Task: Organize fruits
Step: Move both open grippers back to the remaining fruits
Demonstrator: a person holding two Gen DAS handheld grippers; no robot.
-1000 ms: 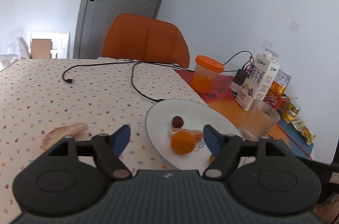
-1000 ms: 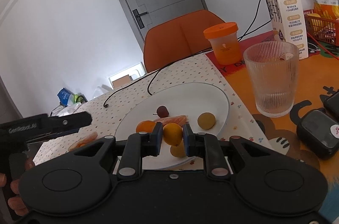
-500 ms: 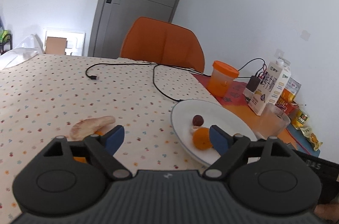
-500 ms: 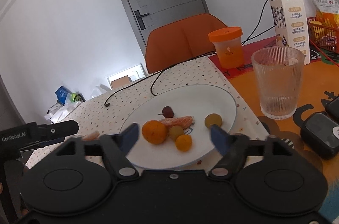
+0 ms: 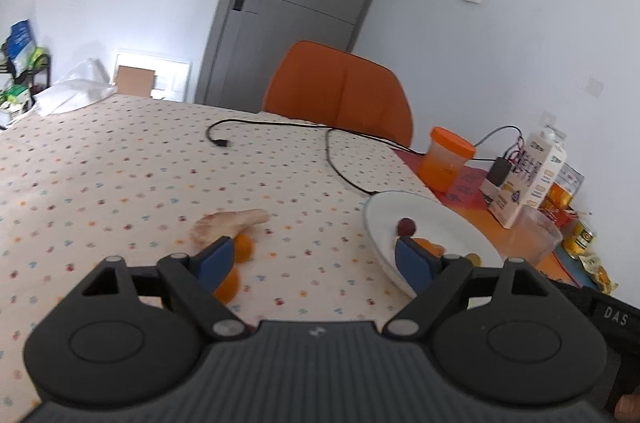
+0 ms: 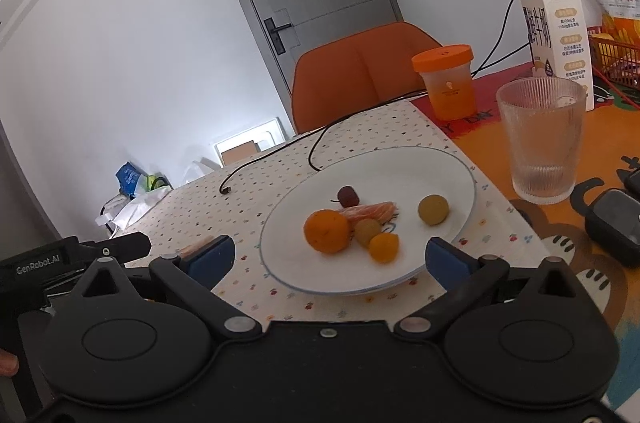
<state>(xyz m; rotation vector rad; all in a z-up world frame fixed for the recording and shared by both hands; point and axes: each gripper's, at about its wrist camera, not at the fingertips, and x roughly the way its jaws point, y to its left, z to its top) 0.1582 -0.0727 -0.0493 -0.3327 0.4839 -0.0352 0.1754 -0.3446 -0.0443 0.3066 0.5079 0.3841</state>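
The right tongs (image 6: 327, 257) are opening wide with nothing between them, before the plate (image 6: 448, 167) of fruits (image 6: 327, 231). The left tongs (image 5: 314, 257) stand open and empty over the surface (image 5: 100, 175), near an orange piece (image 5: 244, 247).

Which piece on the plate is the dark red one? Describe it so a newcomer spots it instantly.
Find the white plate in front of the ribbed glass. Toward its far side, just behind the peeled orange segment, sits the dark red fruit. It is the smallest piece and the only one that isn't orange or yellow-green.
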